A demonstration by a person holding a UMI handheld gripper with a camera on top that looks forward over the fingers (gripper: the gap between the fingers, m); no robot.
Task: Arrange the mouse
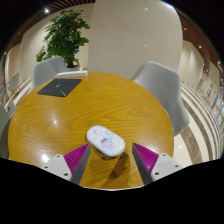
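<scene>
A white computer mouse (105,140) lies on the round wooden table (60,115). It sits just ahead of my gripper (110,160), between the tips of the two fingers with a gap at each side. The fingers are open, with magenta pads (76,154) on their inner faces. The mouse rests on the table and casts a shadow toward me.
A dark mouse pad (59,88) lies on the far left of the table. Grey chairs stand behind the table on the left (47,70) and on the right (160,85). A potted green plant (63,37) stands by the back wall.
</scene>
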